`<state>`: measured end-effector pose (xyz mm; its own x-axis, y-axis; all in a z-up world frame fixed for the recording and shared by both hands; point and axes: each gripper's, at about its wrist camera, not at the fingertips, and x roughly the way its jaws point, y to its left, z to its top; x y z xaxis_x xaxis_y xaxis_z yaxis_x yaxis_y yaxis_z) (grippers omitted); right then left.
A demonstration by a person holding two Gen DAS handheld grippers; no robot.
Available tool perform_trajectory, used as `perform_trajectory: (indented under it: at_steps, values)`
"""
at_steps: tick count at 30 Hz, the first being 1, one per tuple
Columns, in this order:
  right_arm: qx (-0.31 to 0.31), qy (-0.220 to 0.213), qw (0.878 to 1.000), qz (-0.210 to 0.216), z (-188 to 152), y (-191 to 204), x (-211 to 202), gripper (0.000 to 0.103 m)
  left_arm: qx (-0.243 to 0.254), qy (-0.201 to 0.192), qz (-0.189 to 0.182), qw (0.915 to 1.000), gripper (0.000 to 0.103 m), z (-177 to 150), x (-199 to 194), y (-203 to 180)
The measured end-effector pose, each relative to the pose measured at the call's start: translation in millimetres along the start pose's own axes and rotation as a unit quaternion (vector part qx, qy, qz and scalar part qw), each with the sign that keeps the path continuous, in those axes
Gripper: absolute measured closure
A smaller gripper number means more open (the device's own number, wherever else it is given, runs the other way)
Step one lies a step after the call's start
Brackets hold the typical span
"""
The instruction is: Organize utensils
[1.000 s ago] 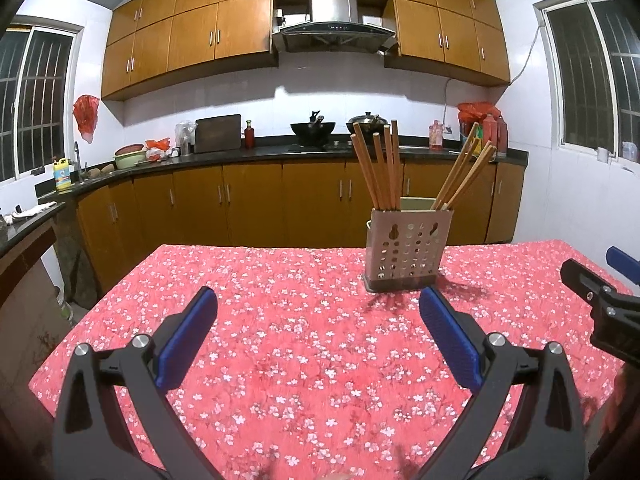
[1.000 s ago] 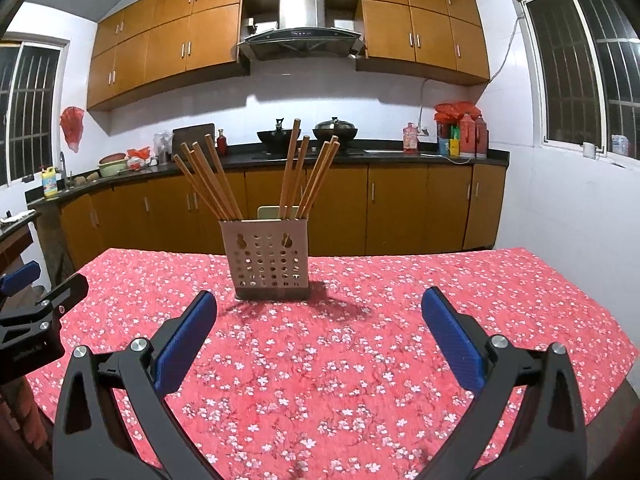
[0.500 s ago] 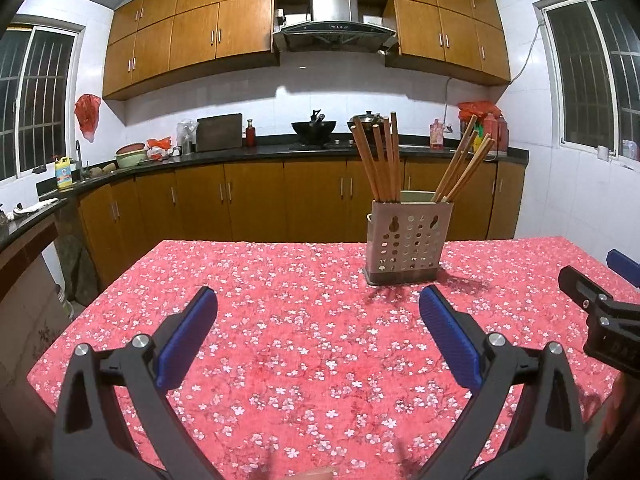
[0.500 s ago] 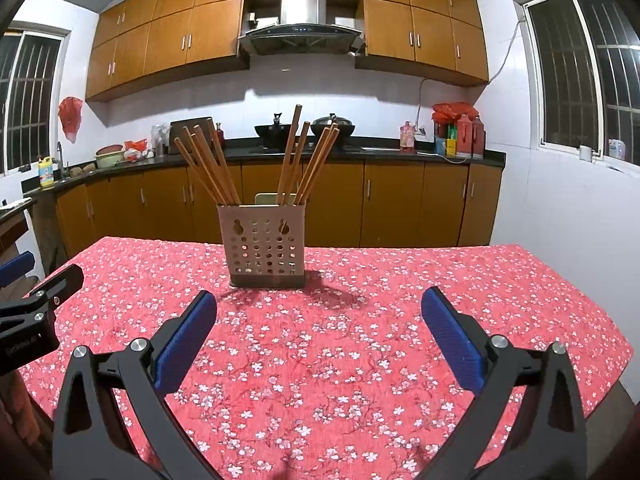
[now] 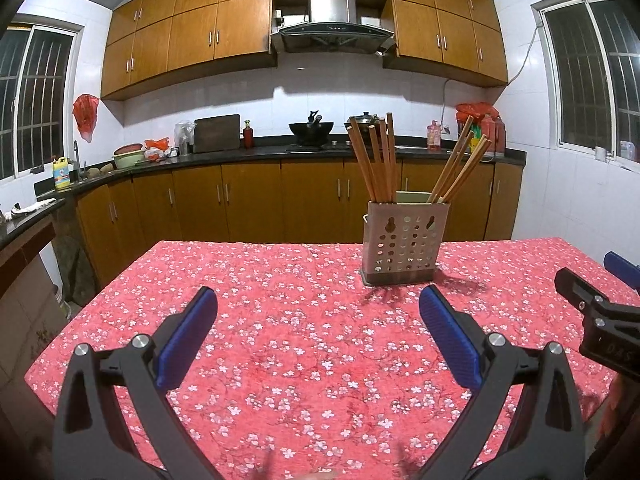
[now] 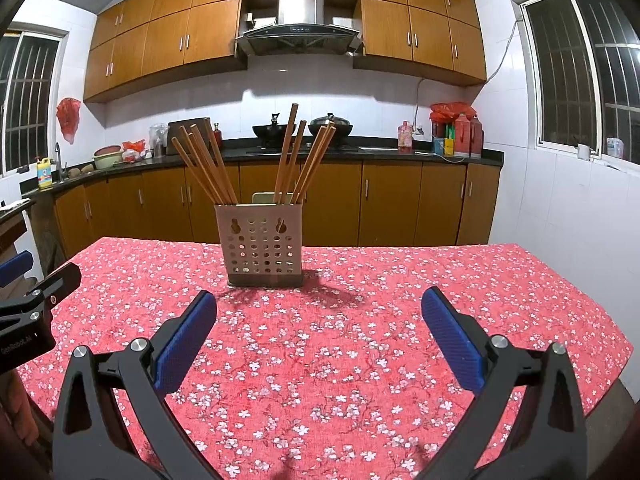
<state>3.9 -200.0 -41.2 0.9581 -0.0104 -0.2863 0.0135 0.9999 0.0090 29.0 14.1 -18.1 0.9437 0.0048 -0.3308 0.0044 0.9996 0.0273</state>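
Observation:
A perforated beige utensil holder (image 5: 403, 242) (image 6: 263, 245) stands upright toward the far side of a table with a red floral cloth (image 5: 304, 320) (image 6: 360, 320). Several wooden chopsticks (image 5: 378, 162) (image 6: 208, 164) lean out of it in two bunches. My left gripper (image 5: 318, 334) hovers open over the near part of the table, nothing between its blue pads, well short of the holder. My right gripper (image 6: 319, 334) is open and empty too. Each gripper's tip shows at the edge of the other's view.
Behind the table runs a kitchen counter (image 5: 280, 152) with wooden cabinets, a wok, pots and bottles. The table's left edge (image 5: 92, 304) drops to the floor by a cardboard box. White tiled wall stands at the right (image 6: 560, 200).
Both grippers have drawn back and tilted up slightly, so the holder appears a little farther and higher in each view. Both stay open and empty.

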Motion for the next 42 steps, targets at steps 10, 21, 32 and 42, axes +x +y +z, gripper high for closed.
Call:
perform_trajectory:
  at_steps: [10,21,32,42]
  values:
    - [0.001,0.001,1.000,0.000,-0.7,-0.7,0.3,0.002,0.000,0.001,0.000,1.0000,0.004,-0.7,0.3,-1.4]
    - [0.002,0.001,1.000,0.000,-1.0,-1.7,1.0,0.002,-0.001,0.002,-0.001,1.0000,0.004,-2.5,1.9,-1.8]
    - [0.002,0.001,1.000,0.000,-0.9,-1.7,1.0,0.002,-0.002,0.003,-0.001,1.0000,0.004,-2.5,1.9,-2.4]
    - [0.003,0.002,1.000,0.000,-0.7,-1.8,0.9,0.002,-0.001,0.003,-0.001,1.0000,0.004,-1.8,1.6,-2.8]
